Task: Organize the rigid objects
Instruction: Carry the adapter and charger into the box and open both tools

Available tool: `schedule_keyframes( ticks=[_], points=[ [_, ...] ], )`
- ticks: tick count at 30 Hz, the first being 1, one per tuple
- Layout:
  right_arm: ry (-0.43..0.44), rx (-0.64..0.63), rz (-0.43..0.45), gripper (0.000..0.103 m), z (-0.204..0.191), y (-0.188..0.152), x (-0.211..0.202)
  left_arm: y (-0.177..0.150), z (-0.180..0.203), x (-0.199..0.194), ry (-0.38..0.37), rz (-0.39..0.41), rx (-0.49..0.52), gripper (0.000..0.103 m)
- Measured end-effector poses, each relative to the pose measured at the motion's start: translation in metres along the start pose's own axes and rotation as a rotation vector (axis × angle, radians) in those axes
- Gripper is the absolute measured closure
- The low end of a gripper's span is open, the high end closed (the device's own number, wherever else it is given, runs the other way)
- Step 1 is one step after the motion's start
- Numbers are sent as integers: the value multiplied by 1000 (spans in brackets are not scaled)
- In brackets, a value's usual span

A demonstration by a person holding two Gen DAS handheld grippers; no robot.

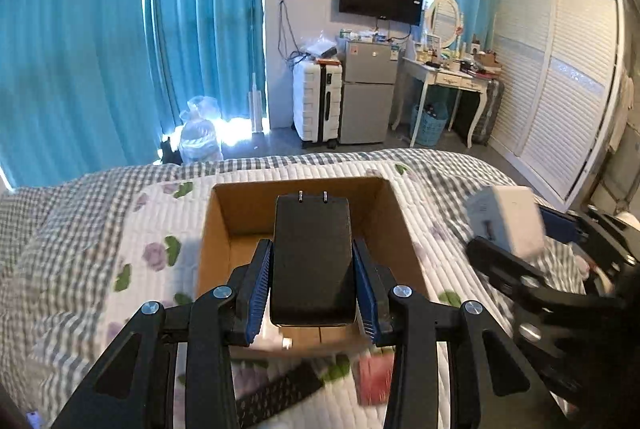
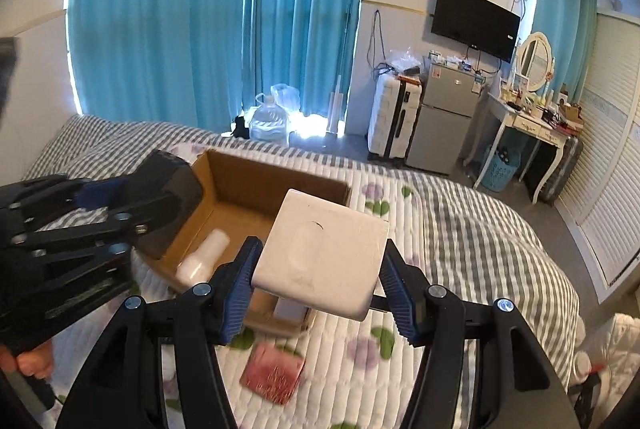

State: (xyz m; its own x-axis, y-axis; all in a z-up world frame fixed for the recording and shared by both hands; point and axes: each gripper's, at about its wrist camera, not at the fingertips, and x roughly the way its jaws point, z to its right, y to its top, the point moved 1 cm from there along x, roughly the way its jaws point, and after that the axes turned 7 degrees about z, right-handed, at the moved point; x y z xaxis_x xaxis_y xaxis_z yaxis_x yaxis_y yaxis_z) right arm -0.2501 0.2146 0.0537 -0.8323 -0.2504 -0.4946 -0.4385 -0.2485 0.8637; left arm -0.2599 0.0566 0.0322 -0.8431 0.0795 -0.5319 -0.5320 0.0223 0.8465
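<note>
My left gripper [image 1: 313, 269] is shut on a black power adapter [image 1: 313, 253] with two prongs pointing away, held over an open cardboard box [image 1: 218, 225] on the bed. My right gripper [image 2: 318, 279] is shut on a white square charger [image 2: 322, 249], held above the near right corner of the same box [image 2: 240, 185]. A white bottle [image 2: 204, 257] lies inside the box. The left gripper with the black adapter [image 2: 172, 197] shows at the left of the right wrist view. The right gripper's white charger [image 1: 508, 221] shows at the right of the left wrist view.
A red card-like item [image 2: 274, 373] lies on the floral quilt [image 2: 360, 369] in front of the box. A black strap-like object [image 1: 276, 393] lies near it. Beyond the bed stand a suitcase [image 1: 318, 101], a small fridge [image 1: 368, 93] and a dressing table [image 1: 448, 77].
</note>
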Motion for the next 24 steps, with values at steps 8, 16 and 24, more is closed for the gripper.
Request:
schedule_keyframes(
  ticks=[8,16,24],
  points=[
    [5,-9,-34,45,17,-7,57,-23,4,93,-7,-112,13,64],
    [8,-6,-85,45,25,-31,89,-47,4,133,-11,-205,-2,63],
    [3,-6,-72,45,21,-24,83,-30,-8,94,36,-77,4,18]
  ],
)
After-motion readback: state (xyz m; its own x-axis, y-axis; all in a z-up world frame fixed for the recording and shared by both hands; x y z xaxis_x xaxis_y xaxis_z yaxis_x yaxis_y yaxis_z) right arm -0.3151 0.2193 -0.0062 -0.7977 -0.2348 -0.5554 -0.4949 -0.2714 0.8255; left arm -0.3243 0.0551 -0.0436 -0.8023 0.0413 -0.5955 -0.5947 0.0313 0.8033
